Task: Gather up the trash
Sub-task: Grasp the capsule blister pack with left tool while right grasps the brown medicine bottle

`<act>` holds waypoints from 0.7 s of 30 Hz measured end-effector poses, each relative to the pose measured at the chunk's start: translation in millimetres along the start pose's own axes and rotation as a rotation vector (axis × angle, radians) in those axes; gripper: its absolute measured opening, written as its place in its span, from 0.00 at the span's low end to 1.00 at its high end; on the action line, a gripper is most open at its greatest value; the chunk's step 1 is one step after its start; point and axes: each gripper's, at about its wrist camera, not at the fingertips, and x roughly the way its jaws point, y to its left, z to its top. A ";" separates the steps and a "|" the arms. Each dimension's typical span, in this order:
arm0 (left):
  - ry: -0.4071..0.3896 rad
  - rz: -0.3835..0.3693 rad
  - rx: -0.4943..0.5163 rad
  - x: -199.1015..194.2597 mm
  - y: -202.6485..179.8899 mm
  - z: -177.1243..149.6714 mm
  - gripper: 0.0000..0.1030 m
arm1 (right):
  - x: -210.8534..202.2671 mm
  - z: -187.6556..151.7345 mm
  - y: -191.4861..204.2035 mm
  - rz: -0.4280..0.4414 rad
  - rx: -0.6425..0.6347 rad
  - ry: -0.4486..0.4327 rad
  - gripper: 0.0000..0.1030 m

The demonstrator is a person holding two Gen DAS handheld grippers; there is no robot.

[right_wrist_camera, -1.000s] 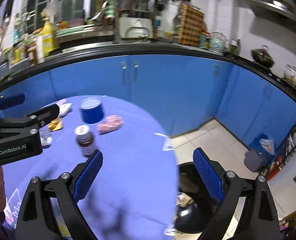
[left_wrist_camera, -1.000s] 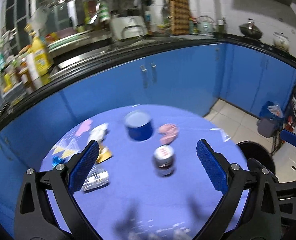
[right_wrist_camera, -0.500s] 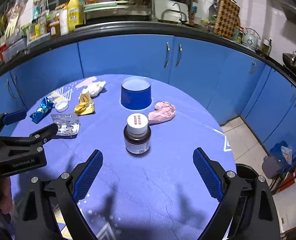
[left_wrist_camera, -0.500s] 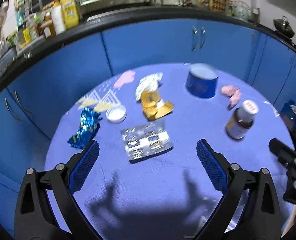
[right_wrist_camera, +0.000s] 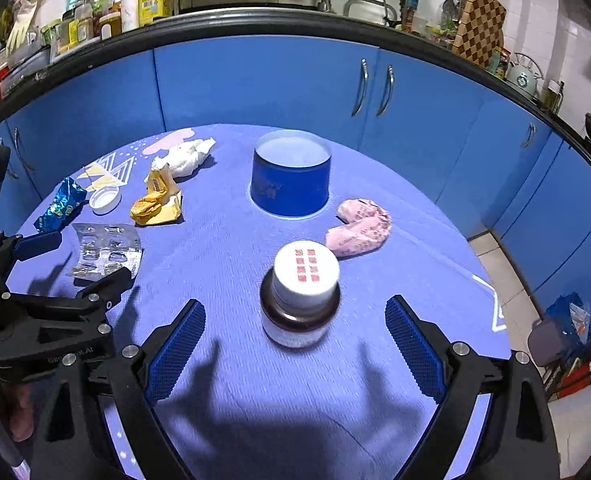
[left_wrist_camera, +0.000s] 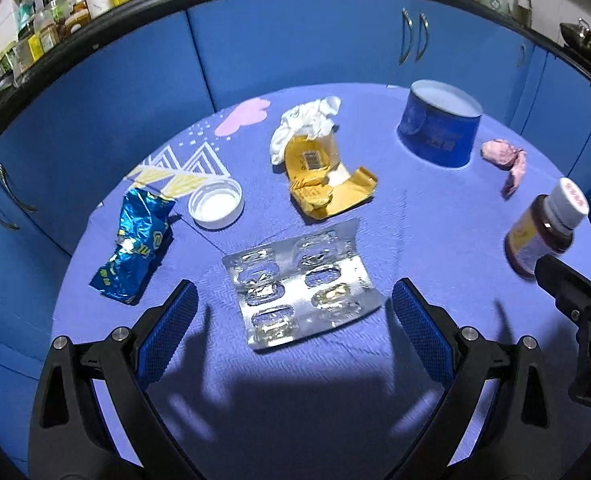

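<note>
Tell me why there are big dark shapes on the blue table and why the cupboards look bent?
Left wrist view: the open left tongs cast shadows on the table, lit from behind; the blister pack glares. Right wrist view: the right tongs shadow the table beside the bottle; the fisheye lens curves the cupboards.

The desk point(left_wrist_camera: 415, 220) is covered in matt violet-blue cloth with a fine woven rib. On it, the blister pack point(left_wrist_camera: 301, 286) is shiny silver foil under clear plastic bubbles. Left of the pack lies a glossy, crinkled blue foil wrapper point(left_wrist_camera: 137, 242); just beyond the pack, a smooth white plastic cap point(left_wrist_camera: 215, 205) and a creased yellow paper wrapper point(left_wrist_camera: 327, 182). The medicine bottle point(right_wrist_camera: 300, 298) looks like dark, glossy amber material with a smooth white plastic lid. Each claw point(left_wrist_camera: 291, 332) point(right_wrist_camera: 295, 348) has textured blue pads point(left_wrist_camera: 167, 336) on matt black plastic.
</note>
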 end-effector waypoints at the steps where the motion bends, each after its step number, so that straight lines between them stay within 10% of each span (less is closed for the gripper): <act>1: 0.008 -0.003 -0.005 3.9 1.6 0.3 0.94 | 2.3 1.0 0.7 0.003 -0.003 0.002 0.86; 10: 0.020 -0.017 -0.037 16.9 6.6 1.9 0.88 | 20.1 4.0 4.0 0.005 -0.017 0.011 0.86; 17: 0.008 -0.042 -0.037 15.1 6.5 1.9 0.78 | 31.4 1.4 3.2 0.018 -0.029 0.067 0.46; 21: -0.010 -0.044 -0.044 11.9 6.3 1.1 0.76 | 30.1 -0.5 -0.3 0.049 -0.018 0.068 0.43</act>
